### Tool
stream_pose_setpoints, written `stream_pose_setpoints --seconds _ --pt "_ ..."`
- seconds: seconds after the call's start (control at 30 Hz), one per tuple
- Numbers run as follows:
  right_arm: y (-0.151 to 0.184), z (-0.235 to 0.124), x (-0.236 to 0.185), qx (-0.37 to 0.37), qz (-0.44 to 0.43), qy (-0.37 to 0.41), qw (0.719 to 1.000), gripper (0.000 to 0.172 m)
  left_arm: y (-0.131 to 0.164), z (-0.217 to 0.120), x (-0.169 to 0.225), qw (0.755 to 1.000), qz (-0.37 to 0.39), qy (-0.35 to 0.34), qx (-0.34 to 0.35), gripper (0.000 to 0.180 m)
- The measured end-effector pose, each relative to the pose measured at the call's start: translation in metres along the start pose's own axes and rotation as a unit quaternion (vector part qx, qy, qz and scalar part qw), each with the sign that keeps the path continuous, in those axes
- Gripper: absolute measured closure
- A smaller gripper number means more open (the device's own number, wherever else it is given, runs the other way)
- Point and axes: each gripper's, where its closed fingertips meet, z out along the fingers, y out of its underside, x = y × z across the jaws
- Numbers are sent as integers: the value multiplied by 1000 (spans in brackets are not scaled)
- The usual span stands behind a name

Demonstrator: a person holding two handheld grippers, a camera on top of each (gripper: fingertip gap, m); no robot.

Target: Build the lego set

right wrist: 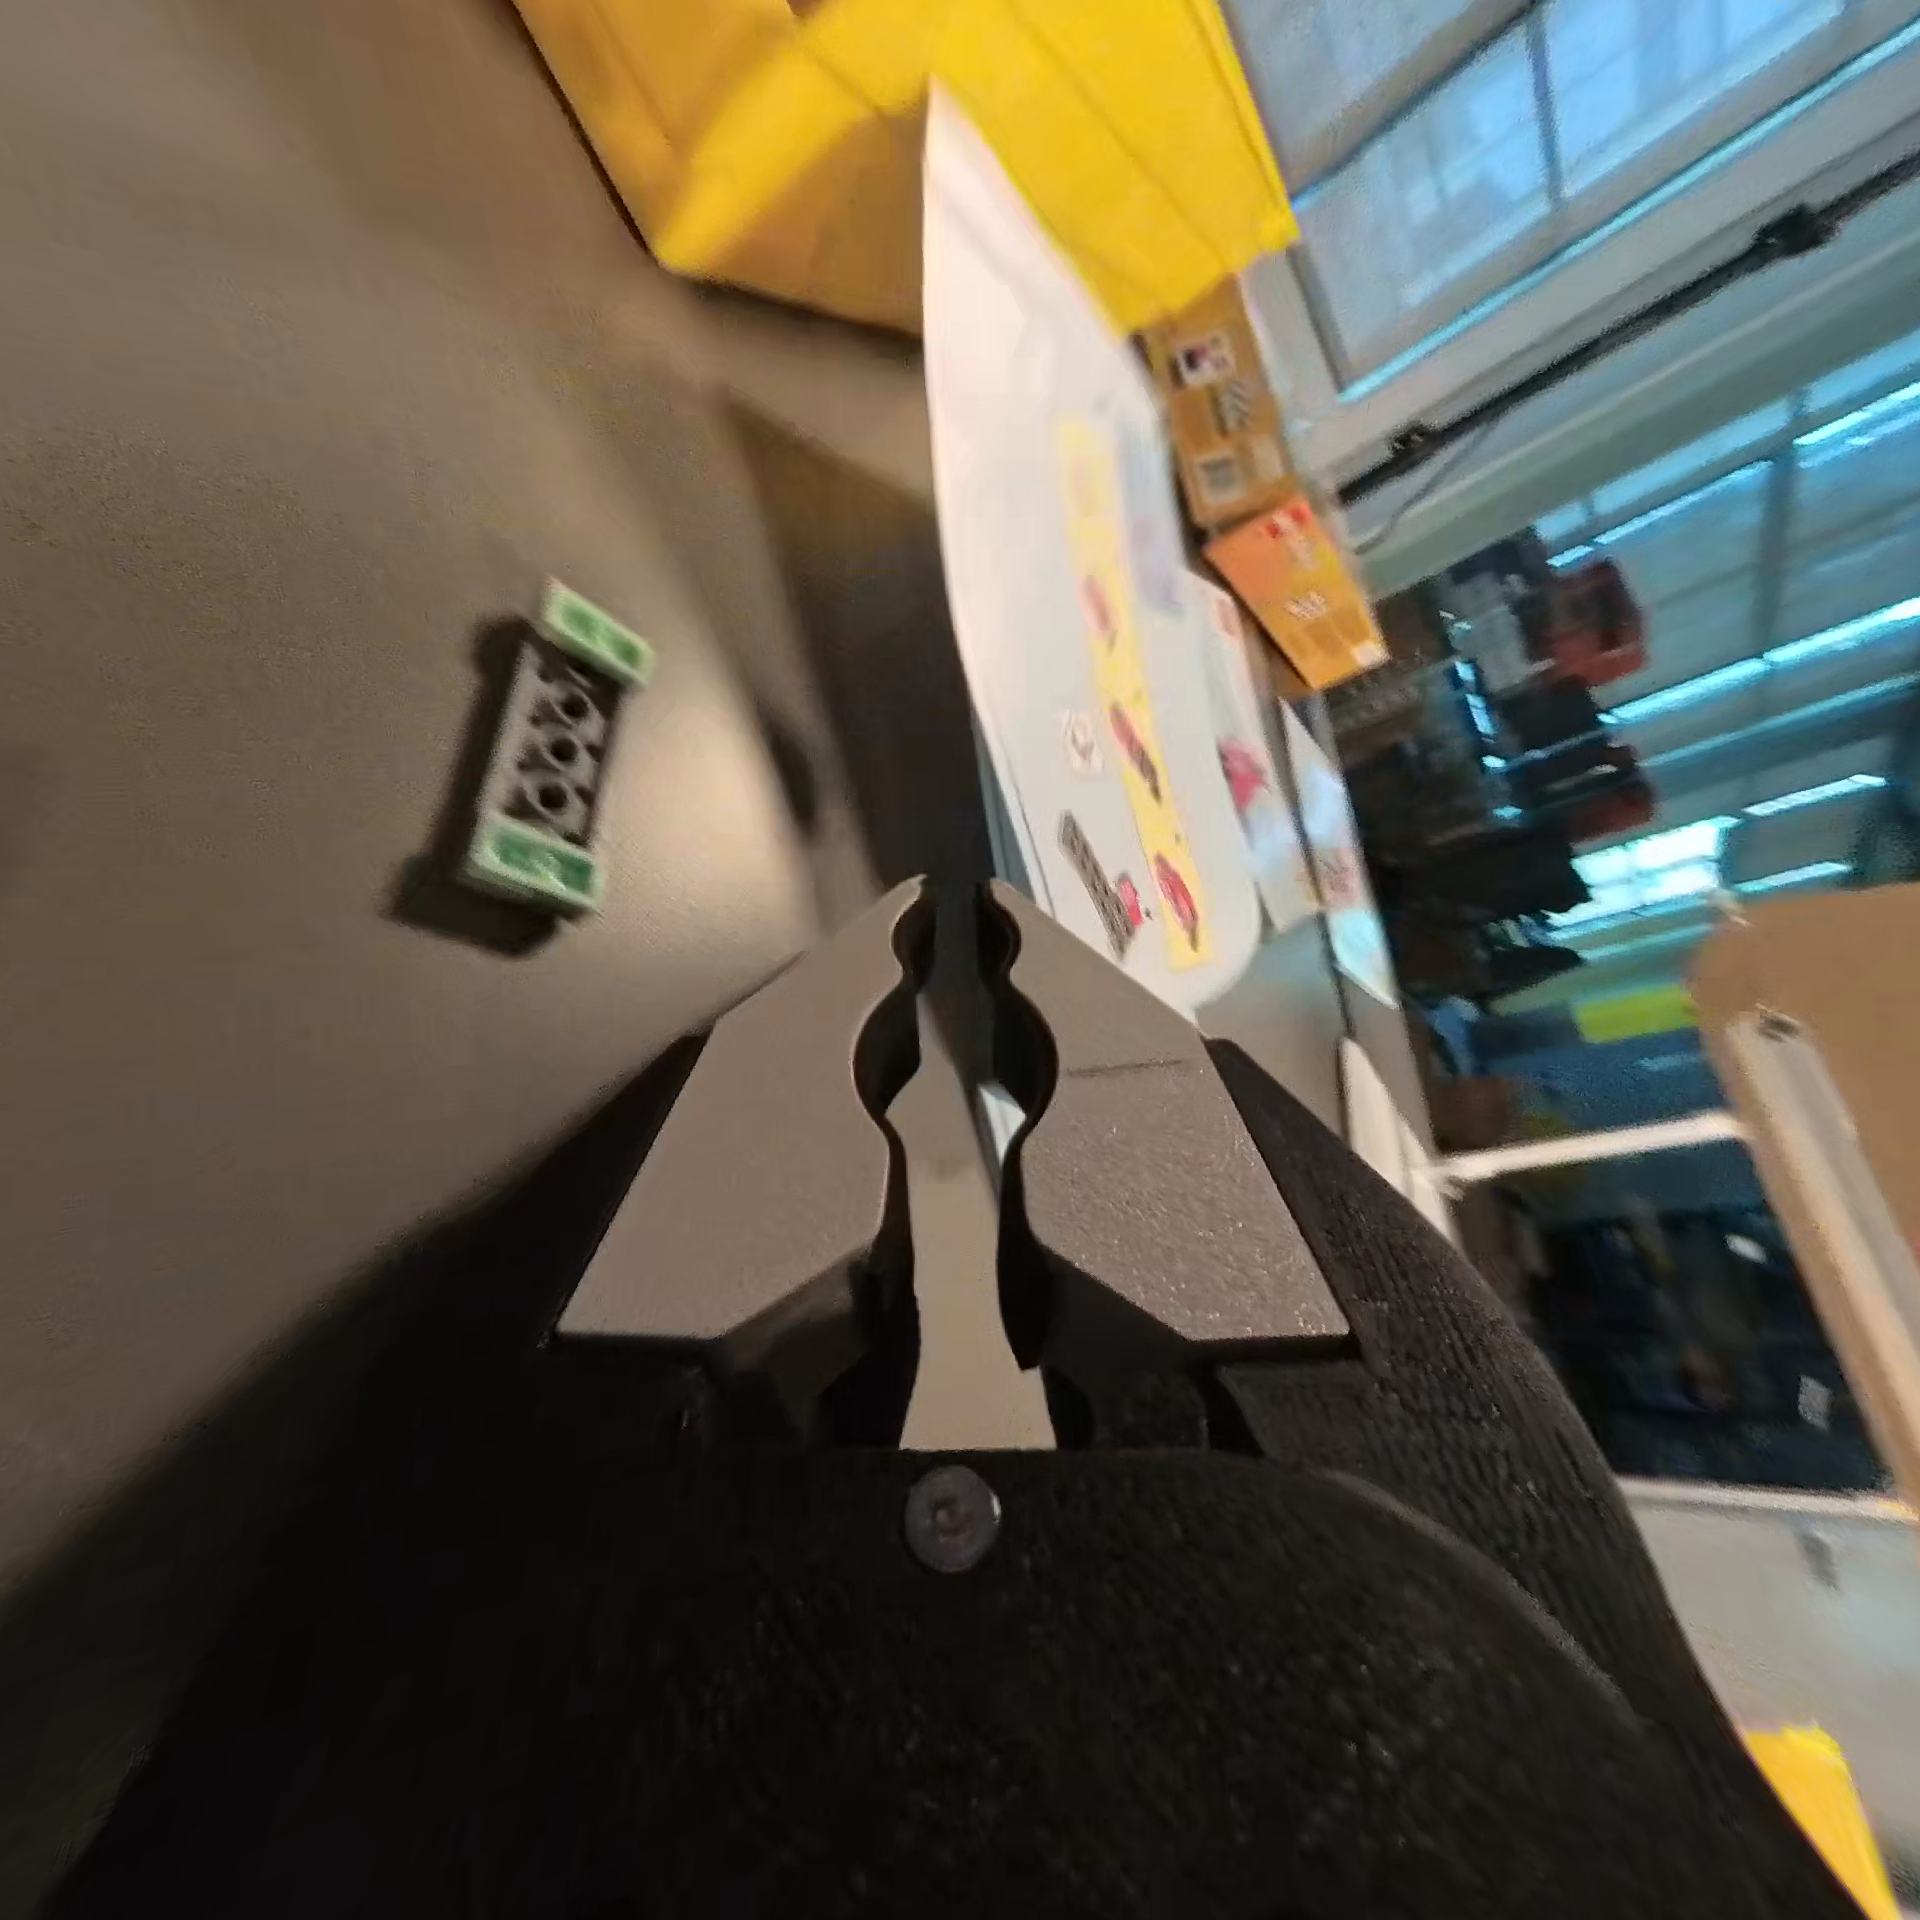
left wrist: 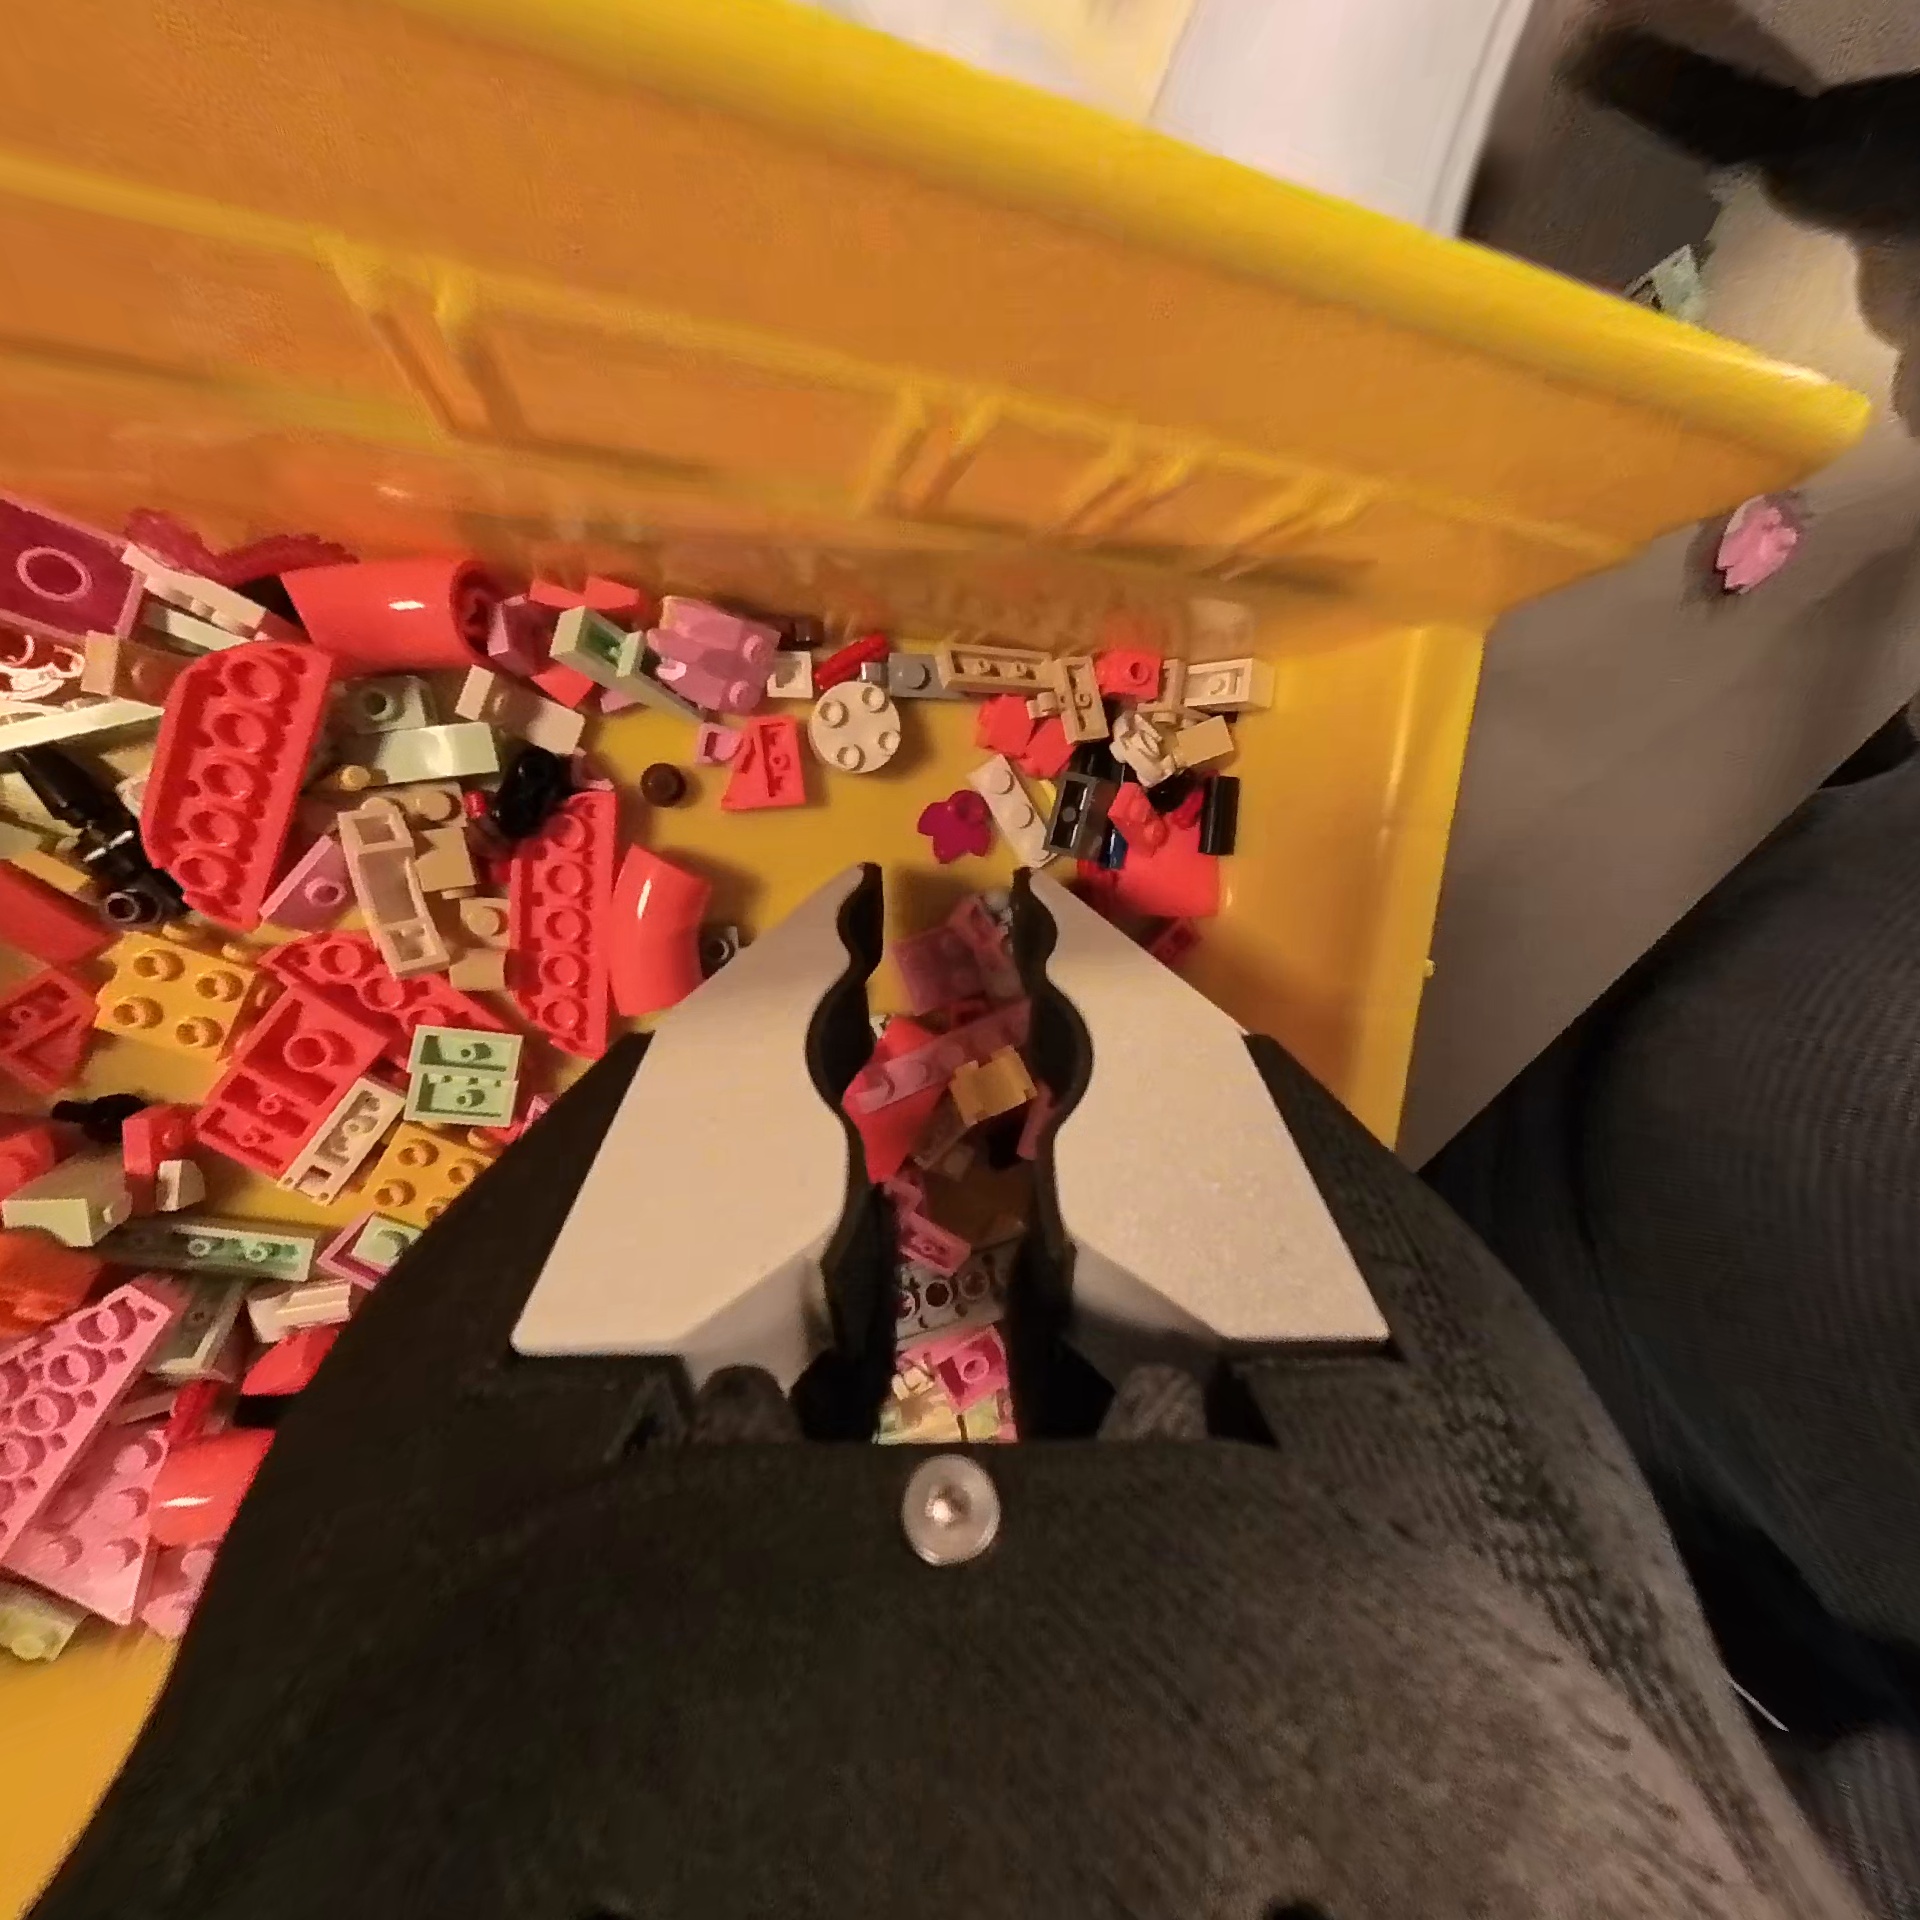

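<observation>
My left gripper hangs open inside a yellow bin, above a heap of loose bricks in red, pink, tan, pale green and black. A pink brick lies in the heap below the gap. It is close to the right finger, and bare yellow floor shows between it and the left finger. My right gripper is over a grey table. Its fingertips stand a narrow gap apart with only the table showing between them. A dark grey brick with green plates at both ends lies to its left.
A round tan plate and a magenta flower piece lie on the bin floor ahead of the left gripper. A pink flower piece lies outside the bin. A white picture sheet, the yellow bin and cardboard boxes lie beyond the right gripper. The tips of one gripper are about 20 cm away from the tips of the other.
</observation>
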Motion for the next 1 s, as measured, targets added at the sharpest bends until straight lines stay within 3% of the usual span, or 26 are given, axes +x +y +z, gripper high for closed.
stream_pose_setpoints --seconds 0.07,0.13,0.2,0.3,0.47,1.0 --pt "-18 -3 -11 33 24 -40 998 164 0 0 1 1000 -1 3 -1 157" --pt "-31 -10 -6 65 31 -26 997 162 -2 -1 3 1000 -2 14 4 156" --pt "-32 -19 18 80 23 49 995 161 -6 -5 4 999 -15 22 18 159" --pt "-18 -33 56 88 42 157 983 162 -4 -12 -8 998 -35 -49 7 160" --pt "-1 -49 93 95 114 246 958 162 13 -11 7 995 2 -91 -41 161" --pt "4 -47 91 92 137 234 958 162 13 6 5 992 26 -99 -68 170"
